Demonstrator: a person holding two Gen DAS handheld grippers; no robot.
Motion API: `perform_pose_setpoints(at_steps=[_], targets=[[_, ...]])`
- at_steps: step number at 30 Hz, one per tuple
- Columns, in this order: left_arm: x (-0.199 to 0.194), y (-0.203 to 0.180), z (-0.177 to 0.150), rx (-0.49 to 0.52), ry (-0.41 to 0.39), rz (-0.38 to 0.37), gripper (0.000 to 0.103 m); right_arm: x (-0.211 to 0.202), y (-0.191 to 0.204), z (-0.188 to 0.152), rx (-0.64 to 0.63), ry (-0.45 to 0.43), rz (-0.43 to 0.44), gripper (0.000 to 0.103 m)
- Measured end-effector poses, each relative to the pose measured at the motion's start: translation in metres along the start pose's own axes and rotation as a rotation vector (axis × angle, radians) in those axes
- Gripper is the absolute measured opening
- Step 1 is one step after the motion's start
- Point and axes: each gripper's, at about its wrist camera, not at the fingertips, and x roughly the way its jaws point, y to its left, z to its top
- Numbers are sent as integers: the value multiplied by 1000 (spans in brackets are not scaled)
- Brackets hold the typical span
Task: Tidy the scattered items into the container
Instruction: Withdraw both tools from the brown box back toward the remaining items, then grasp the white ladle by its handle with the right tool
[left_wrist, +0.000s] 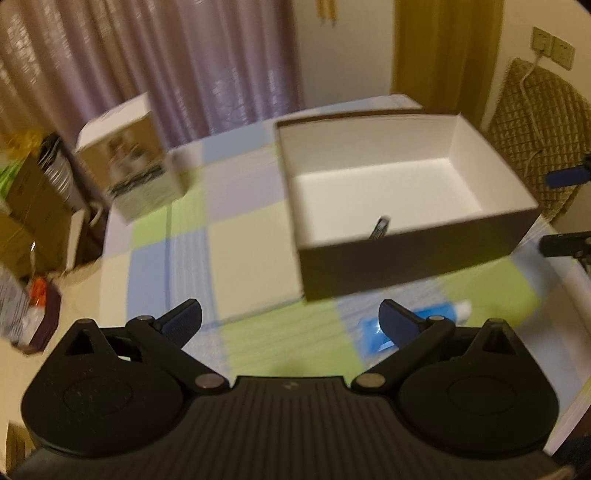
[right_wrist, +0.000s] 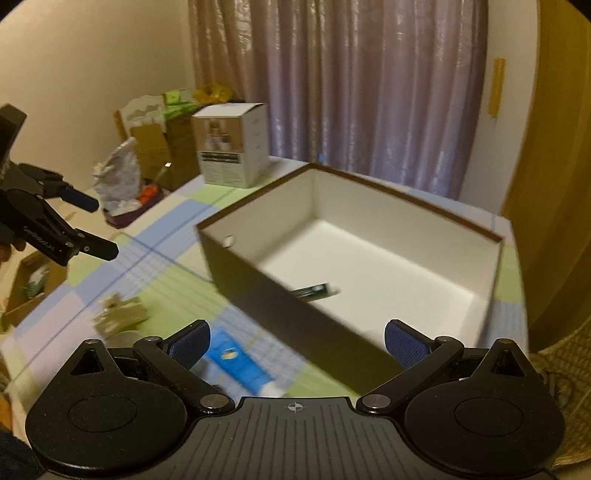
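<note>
On checked cloth (left_wrist: 243, 251), rectangular white-lined box (left_wrist: 417, 254); left tongs (left_wrist: 291, 317) and right tongs (right_wrist: 297, 341) wide.

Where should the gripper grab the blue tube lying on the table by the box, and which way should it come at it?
Probably across the flat blue body of the tube, not the white cap end. It lies flat on the checked cloth beside the box, so come from above, fingers straddling its narrow width. The right gripper is open and nearest.
</note>
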Motion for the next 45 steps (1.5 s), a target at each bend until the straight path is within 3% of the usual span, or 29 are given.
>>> perform_pose_setpoints(at_steps=[8,15,17,18,24,27,39,42,45], targets=[[-9,34,-65,-163,72,8,99,16,25,-32,13,74,107,103],[-7,20,-104,-167,137,-79,91,21,35,-55,-27,131,135,103],[-4,15,-112,-182,152,-107,88,23,39,-61,-48,147,158,87],[-2,14,-115,-192,162,-116,87,24,42,-64,-47,160,173,74],[0,16,-122,-203,182,-128,85,33,74,-79,-146,204,256,72],[-1,20,-124,-209,184,-124,85,46,92,-82,-213,226,295,52],[-1,36,-144,-249,207,-128,85,96,123,-86,-289,274,281,52],[-1,40,-148,-256,209,-133,85,107,127,-87,-292,295,275,36],[0,43,-151,-257,212,-137,85,114,129,-87,-284,299,254,36]])
